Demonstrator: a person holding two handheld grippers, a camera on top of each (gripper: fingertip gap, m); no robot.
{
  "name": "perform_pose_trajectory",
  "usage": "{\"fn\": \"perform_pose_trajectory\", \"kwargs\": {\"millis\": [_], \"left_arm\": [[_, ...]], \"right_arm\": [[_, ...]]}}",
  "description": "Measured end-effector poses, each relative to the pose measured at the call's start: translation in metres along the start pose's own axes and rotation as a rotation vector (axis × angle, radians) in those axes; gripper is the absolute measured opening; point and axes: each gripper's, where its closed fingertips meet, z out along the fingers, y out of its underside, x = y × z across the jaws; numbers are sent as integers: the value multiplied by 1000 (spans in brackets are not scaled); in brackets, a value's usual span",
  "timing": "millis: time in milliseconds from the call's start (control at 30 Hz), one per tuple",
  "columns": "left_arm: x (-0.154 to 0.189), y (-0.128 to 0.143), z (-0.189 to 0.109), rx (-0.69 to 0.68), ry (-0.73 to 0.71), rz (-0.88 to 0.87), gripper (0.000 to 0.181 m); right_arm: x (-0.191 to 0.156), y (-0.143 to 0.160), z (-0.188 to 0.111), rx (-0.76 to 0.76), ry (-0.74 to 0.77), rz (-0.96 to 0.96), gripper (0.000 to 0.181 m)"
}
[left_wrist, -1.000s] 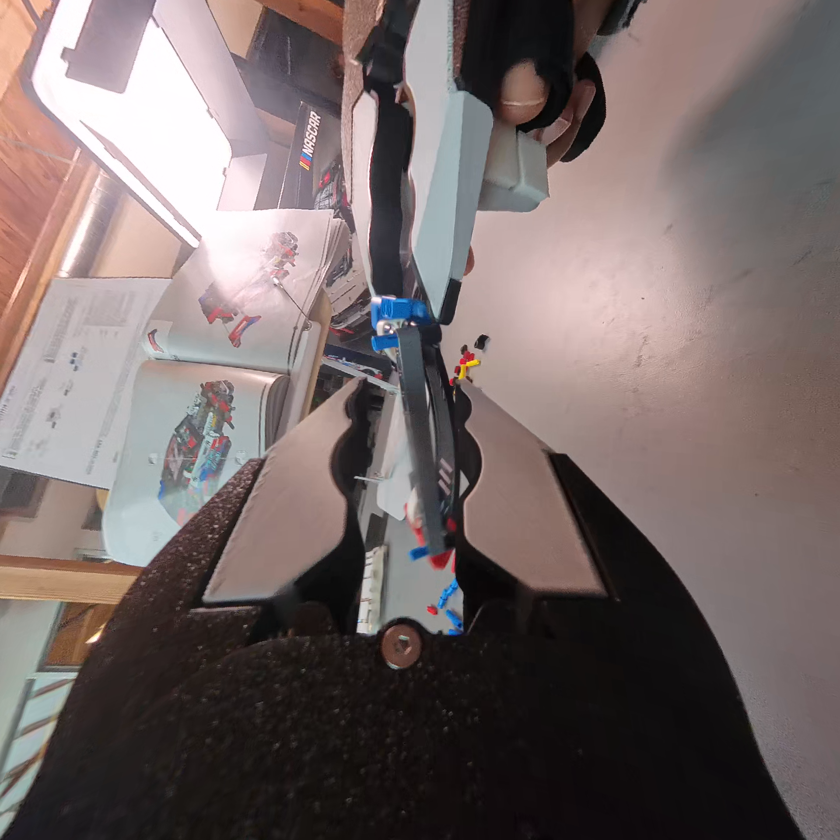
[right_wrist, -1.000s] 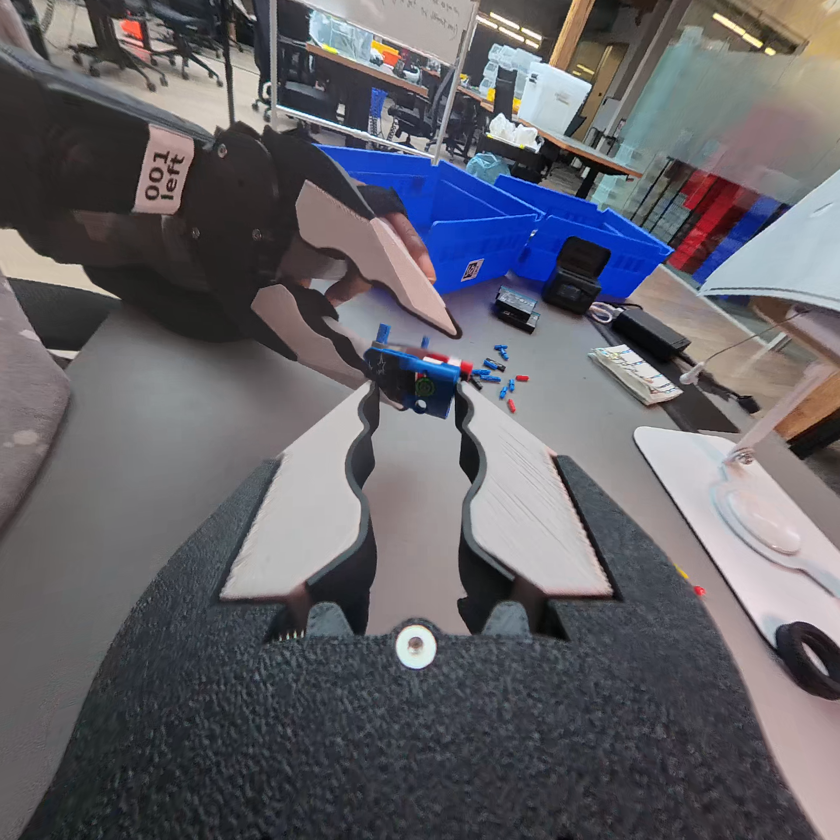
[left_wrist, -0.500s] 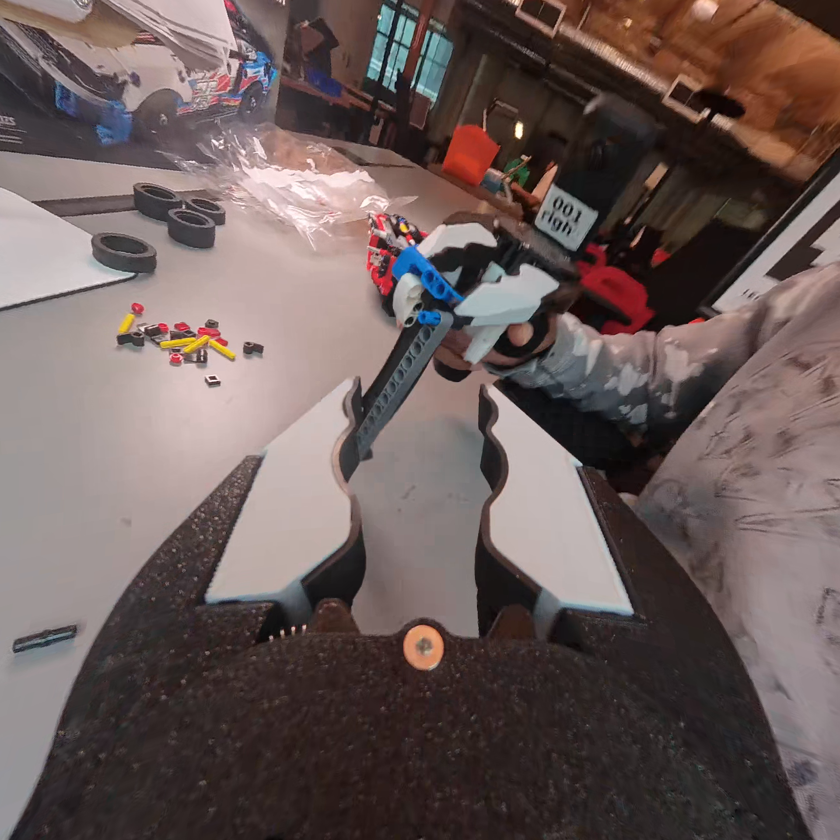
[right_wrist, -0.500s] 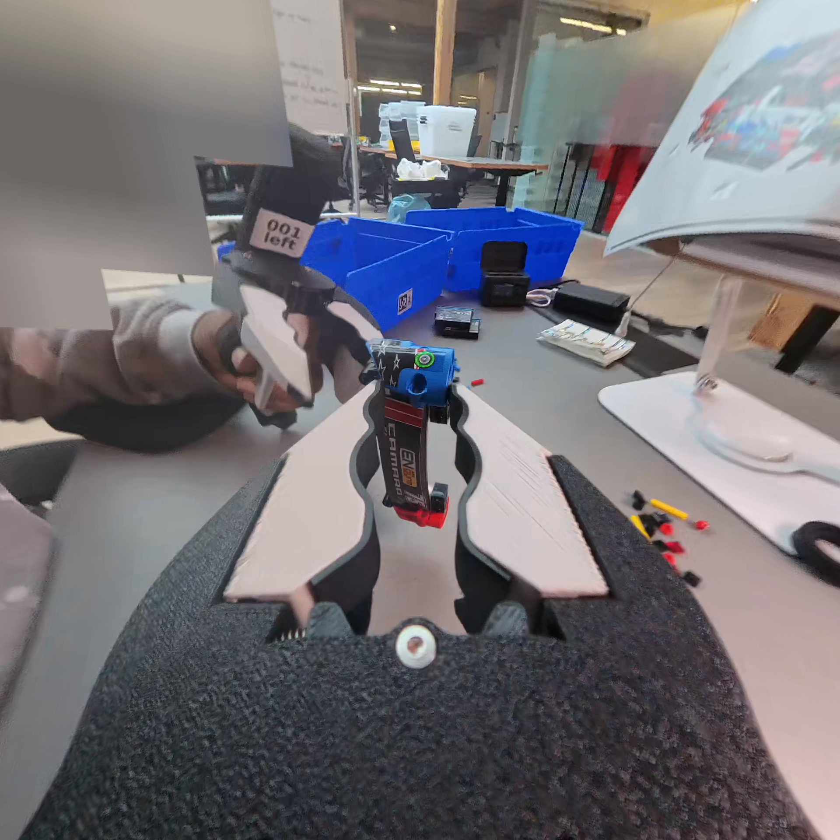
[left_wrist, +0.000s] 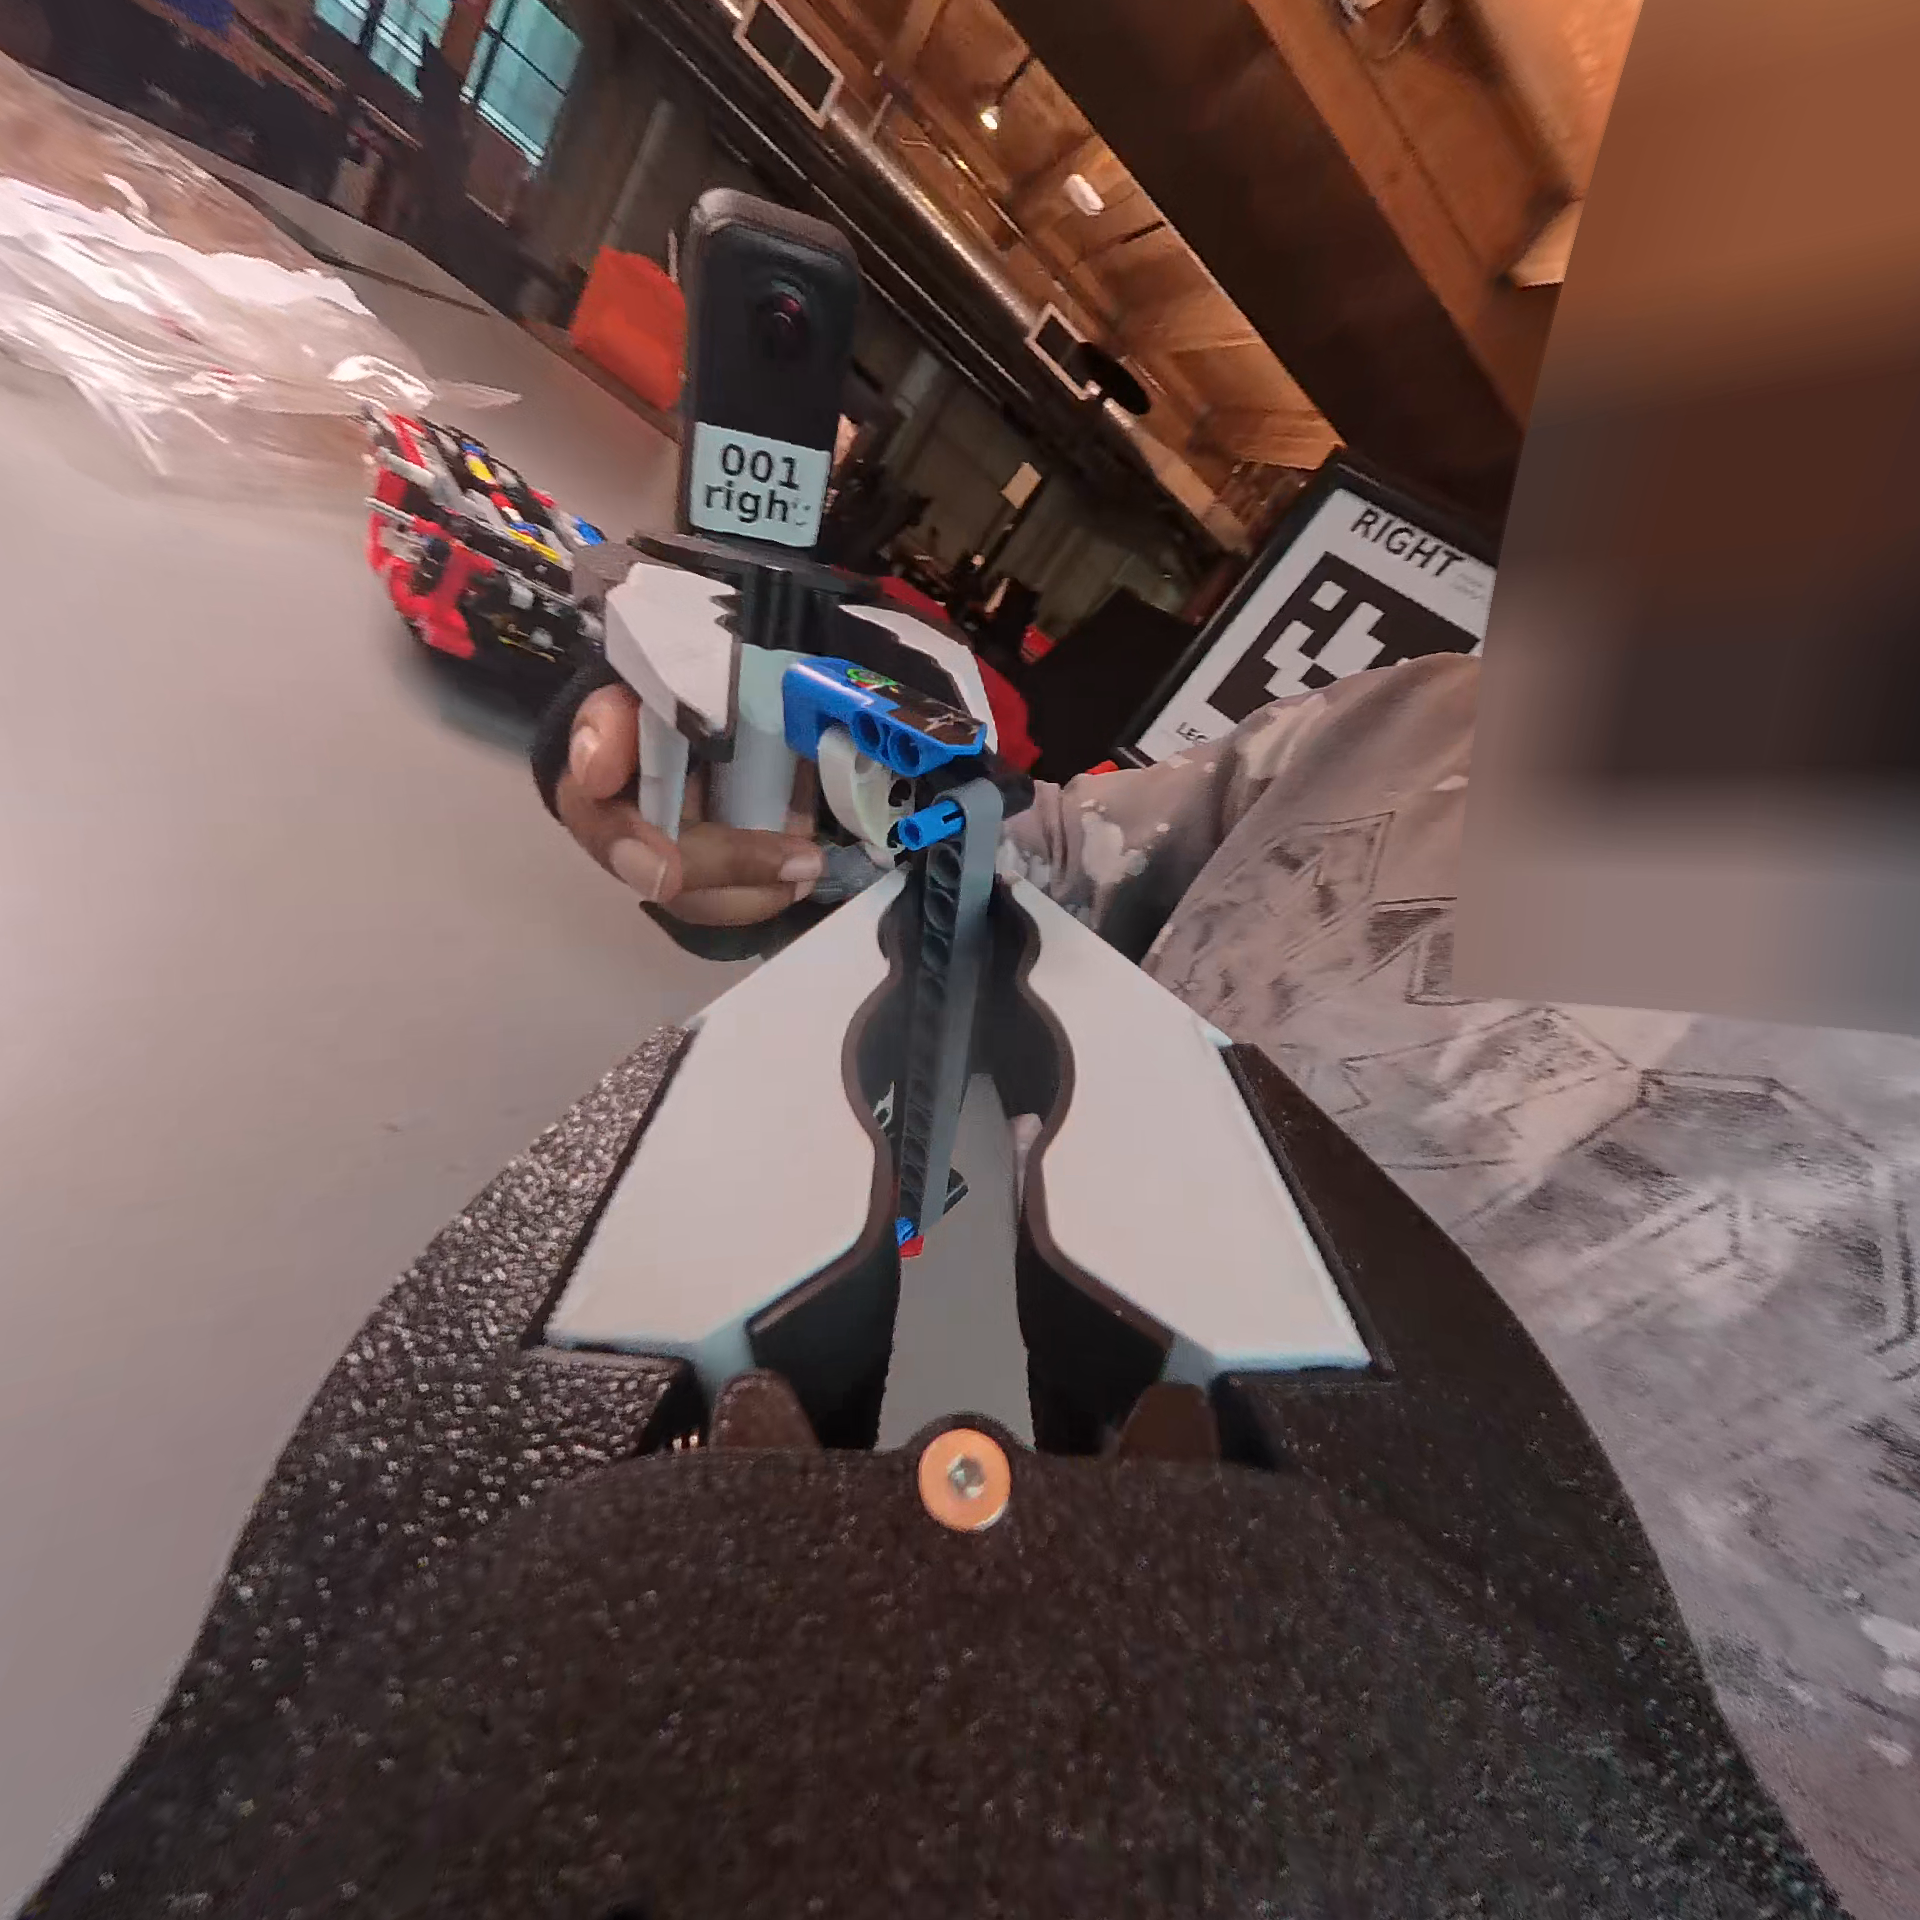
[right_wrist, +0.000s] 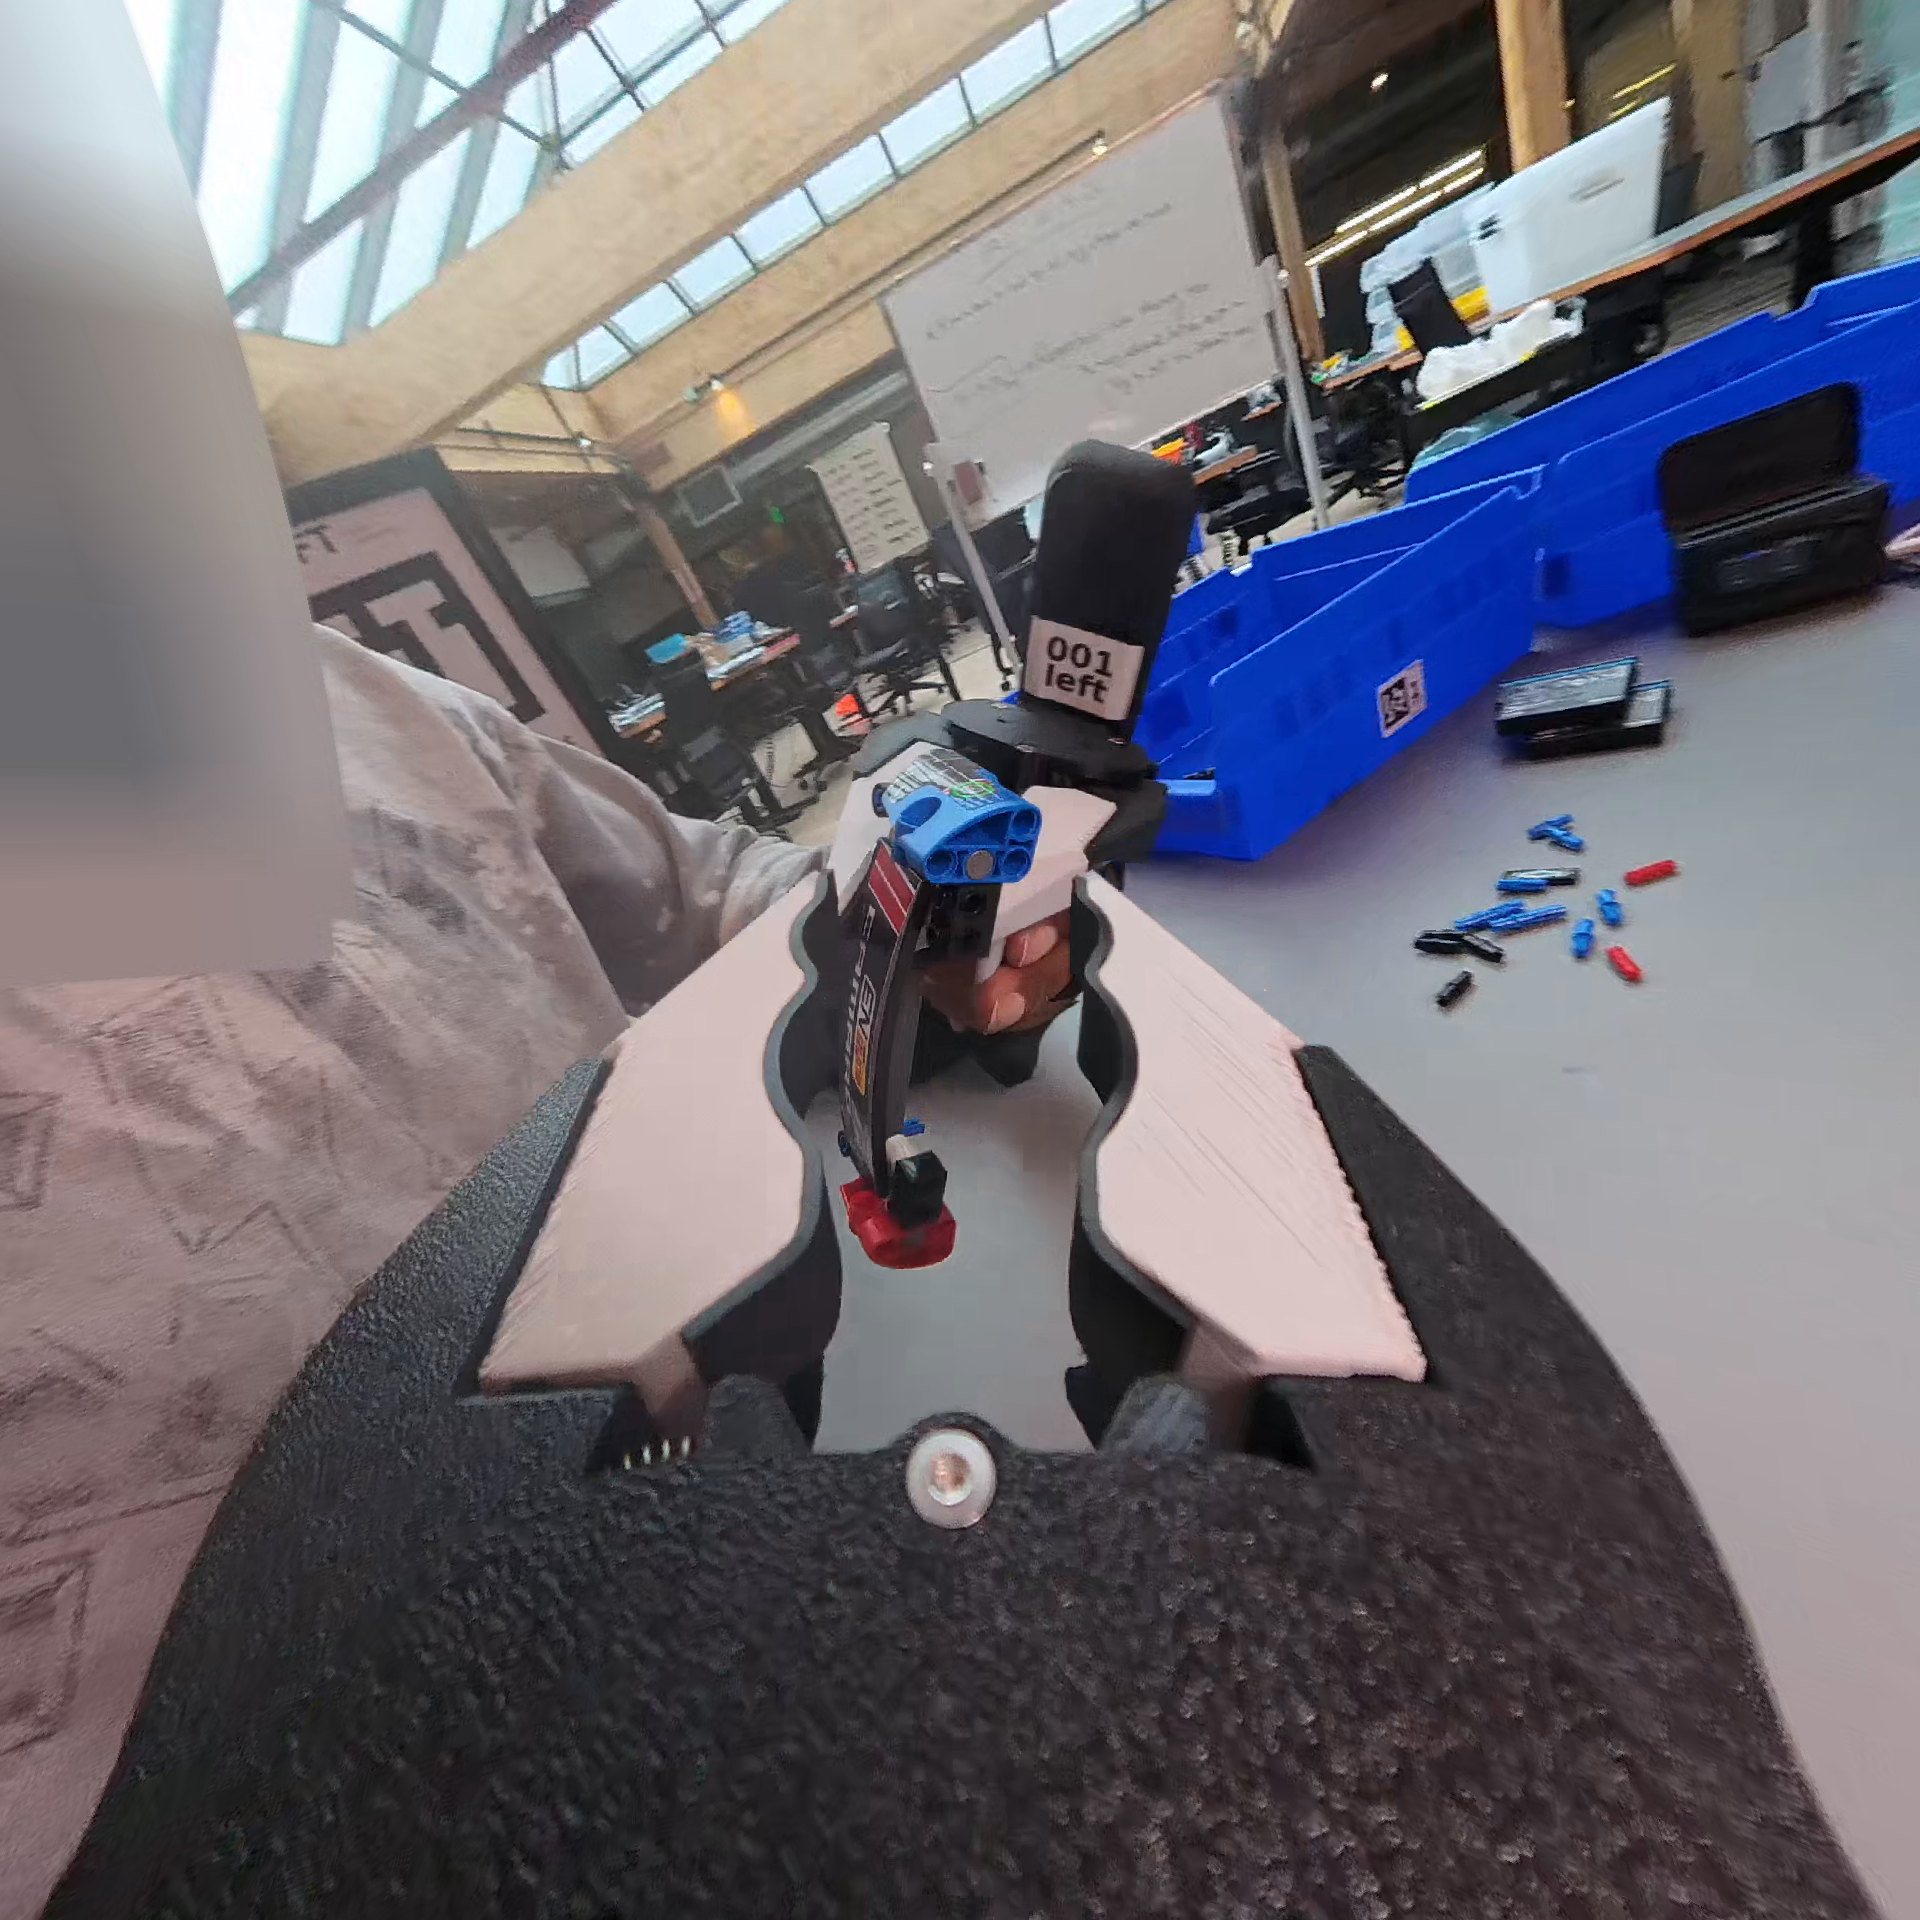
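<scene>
A small brick assembly has a long dark grey beam, a blue piece and a white round part on top. My left gripper is shut on the beam and holds it above the grey table. In the right wrist view the assembly shows a black stickered panel and a red piece at its lower end. It stands between the spread fingers of my right gripper, which is open, close to the left finger. The two grippers face each other: the right one shows beyond the assembly, the left one behind it.
A partly built red car model and clear plastic bags lie on the table beyond the right gripper. Blue bins, black cases and scattered blue and red pins lie on the right. A person's sleeve is close. Less than 4 cm separates the two grippers' tips.
My left gripper has closed on the assembly's beam. My right gripper, which held the assembly half a second ago, has widened its jaws. Both views have swung round.
</scene>
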Motion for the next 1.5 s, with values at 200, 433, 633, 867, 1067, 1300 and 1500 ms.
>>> {"fn": "perform_pose_trajectory", "kwargs": {"millis": [200, 433, 633, 867, 1067, 1300, 1500], "left_arm": [[16, 7, 7, -19, 145, -107, 10], [-11, 4, -2, -31, -94, -6, 30], [-17, 5, -2, -63, -178, 76, 14], [-1, -6, 1, 8, -121, 89, 10], [-2, -11, -2, 27, -148, 113, 9], [-4, -10, -3, 24, -153, 111, 9], [-1, -34, -30, 135, -198, 167, 12]], "right_arm": [[-17, 5, 10, 1, -138, 78, 27], [7, 13, 11, -33, 21, 56, 26], [2, 9, 16, 7, 18, 31, 25], [-13, -3, 13, 100, -61, 10, 23], [-12, -3, 10, 120, -56, 15, 23], [-12, 4, 5, 77, -55, -8, 22], [0, 6, -4, 85, 61, -71, 12]]}}
